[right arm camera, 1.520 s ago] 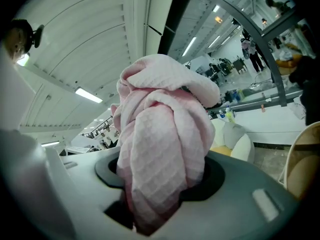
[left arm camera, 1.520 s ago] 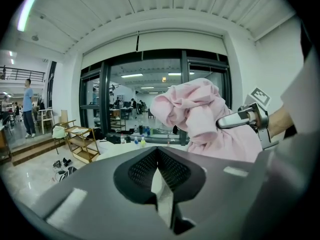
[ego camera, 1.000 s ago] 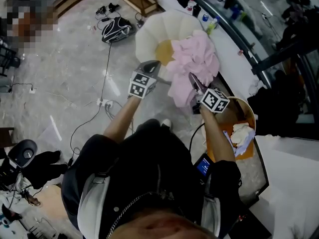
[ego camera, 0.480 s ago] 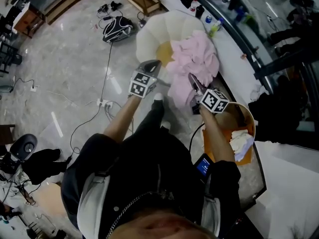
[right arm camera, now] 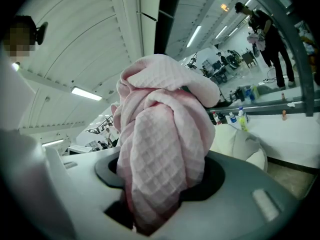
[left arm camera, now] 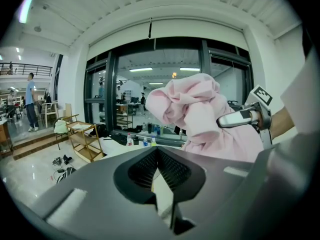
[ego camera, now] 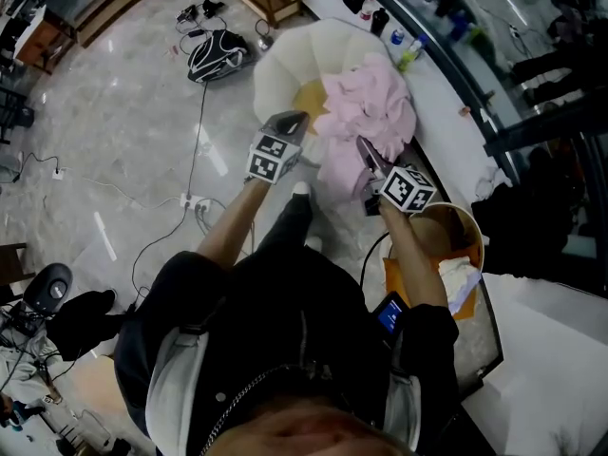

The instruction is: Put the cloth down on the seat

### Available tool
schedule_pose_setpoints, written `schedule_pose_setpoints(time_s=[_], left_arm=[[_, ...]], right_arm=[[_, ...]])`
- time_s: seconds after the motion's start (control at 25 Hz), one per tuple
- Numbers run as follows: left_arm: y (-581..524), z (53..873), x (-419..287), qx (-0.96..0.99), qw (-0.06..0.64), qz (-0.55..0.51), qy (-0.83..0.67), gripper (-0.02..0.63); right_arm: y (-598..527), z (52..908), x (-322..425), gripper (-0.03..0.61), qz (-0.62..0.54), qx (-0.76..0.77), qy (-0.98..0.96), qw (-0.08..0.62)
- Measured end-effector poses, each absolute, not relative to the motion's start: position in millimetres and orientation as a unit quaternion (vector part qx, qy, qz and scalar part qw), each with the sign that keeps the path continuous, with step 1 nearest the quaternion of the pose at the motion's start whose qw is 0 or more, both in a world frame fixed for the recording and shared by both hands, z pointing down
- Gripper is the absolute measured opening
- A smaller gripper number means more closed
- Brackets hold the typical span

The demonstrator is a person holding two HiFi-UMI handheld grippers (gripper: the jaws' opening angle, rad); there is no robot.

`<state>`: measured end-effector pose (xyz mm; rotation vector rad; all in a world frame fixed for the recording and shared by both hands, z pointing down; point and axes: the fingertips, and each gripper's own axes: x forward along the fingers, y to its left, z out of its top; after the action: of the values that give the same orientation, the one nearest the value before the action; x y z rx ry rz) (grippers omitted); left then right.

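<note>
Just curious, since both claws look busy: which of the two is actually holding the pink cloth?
The right gripper: the pink cloth is bunched between its jaws. The left gripper, beside it, has nothing between its jaws.

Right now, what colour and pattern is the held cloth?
The cloth is pale pink, waffle-weave; clearest in the right gripper view.

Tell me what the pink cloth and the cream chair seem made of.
Pink cloth: soft woven textile, likely cotton waffle weave, matte; a grid of small squares shows and it bunches in loose folds.
Cream chair: probably padded upholstery, matte; puffy rounded lobes form its back, with no shine. Exact fabric unclear.
</note>
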<state>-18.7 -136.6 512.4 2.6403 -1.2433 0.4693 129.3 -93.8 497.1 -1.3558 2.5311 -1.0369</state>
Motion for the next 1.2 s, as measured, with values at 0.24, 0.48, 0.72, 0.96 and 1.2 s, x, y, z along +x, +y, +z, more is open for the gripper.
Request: schedule_pose_setpoints(time_s=[0.24,0.48,0.72,0.96,1.2], left_arm=[[-204.5,511.2,-20.1,0.892,0.097,0.156,-0.414,0.011],[-265.5,510.0,-29.5,0.897,0.1,0.157,-0.402,0.011],[-311.1,521.0,-36.4,0.897,0.112,0.165,-0.394,0.011],[-346.3,528.8,-33.0,0.896,0.116,0.172,-0.392,0.011],[-379.2,537.0,-20.4,0.889,0.118,0.177,-0.404,0.011]], right_arm=[[-156.0,491.5,121.0,0.265,-0.334,-0.444,0.831,0.036],[-216.8,487.3,108.9,0.265,-0.333,-0.453,0.826,0.034],[-266.8,485.2,107.9,0.265,-0.331,-0.464,0.821,0.04],[-295.3,488.8,113.1,0.265,-0.329,-0.471,0.818,0.04],[-330.7,500.6,126.7,0.265,-0.333,-0.458,0.824,0.027]])
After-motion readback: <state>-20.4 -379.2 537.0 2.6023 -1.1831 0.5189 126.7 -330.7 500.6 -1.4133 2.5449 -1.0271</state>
